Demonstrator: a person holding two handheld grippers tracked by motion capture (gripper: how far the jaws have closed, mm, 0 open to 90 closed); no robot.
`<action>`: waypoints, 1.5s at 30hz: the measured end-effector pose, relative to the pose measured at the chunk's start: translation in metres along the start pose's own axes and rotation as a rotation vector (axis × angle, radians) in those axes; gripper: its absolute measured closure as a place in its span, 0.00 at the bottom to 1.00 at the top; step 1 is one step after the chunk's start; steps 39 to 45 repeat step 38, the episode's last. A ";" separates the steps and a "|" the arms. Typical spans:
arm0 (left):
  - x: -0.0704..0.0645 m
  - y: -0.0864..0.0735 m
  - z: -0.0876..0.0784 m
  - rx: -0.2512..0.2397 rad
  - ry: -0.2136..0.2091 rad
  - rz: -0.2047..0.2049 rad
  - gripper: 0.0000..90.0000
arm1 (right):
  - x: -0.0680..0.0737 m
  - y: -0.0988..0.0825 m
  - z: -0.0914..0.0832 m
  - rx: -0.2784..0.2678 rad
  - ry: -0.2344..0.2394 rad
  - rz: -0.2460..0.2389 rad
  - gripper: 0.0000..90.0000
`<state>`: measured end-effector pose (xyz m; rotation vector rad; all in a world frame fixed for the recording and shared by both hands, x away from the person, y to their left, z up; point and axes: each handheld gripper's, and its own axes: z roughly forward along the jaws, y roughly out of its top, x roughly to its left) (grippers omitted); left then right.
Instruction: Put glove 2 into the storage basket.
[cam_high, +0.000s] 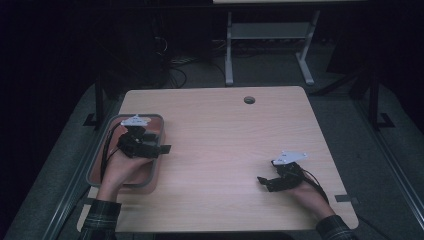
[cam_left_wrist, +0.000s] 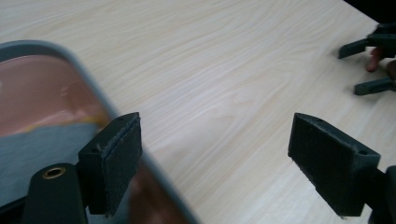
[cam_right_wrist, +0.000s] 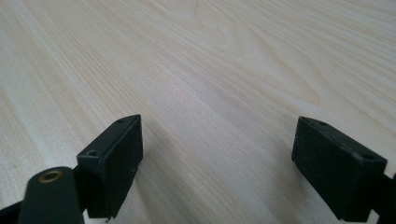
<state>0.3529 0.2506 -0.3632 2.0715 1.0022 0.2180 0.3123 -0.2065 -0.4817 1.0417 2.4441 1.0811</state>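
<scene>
- High view: the left gripper (cam_high: 159, 148) hangs over the right side of a grey-rimmed tray (cam_high: 100, 150) that lies at the left edge of the wooden counter (cam_high: 225, 145). The tray's floor looks reddish-brown; what lies in it is too dim to tell.
- High view: the right gripper (cam_high: 264, 183) rests low over the counter near its right front corner, well apart from the tray, its jaws pointing left. A dark round hole (cam_high: 249, 100) sits near the counter's far edge.
- High view: both forearms come in from the bottom in plaid sleeves (cam_high: 102, 217).
- Left gripper view: the jaws stand wide apart with nothing between them. The left jaw is over the tray's grey rim (cam_left_wrist: 88, 88), the right jaw over bare counter (cam_left_wrist: 210, 93). Inside the tray show a reddish floor and a grey patch with a yellowish edge.
- Left gripper view: the right gripper (cam_left_wrist: 362, 67) shows far off at the upper right, its two fingers spread.
- Right gripper view: the jaws stand wide apart, holding nothing, over bare light wood grain of the counter (cam_right_wrist: 210, 84).
</scene>
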 end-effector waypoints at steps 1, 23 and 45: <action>-0.003 0.000 0.003 0.000 -0.008 0.003 0.19 | 0.000 0.000 0.000 0.000 0.000 0.000 0.18; -0.091 -0.016 0.085 0.144 -0.164 0.185 0.19 | 0.000 0.000 0.000 0.001 -0.001 -0.001 0.18; -0.114 -0.037 0.120 0.241 -0.172 0.282 0.19 | 0.001 0.000 -0.001 0.003 -0.001 0.000 0.18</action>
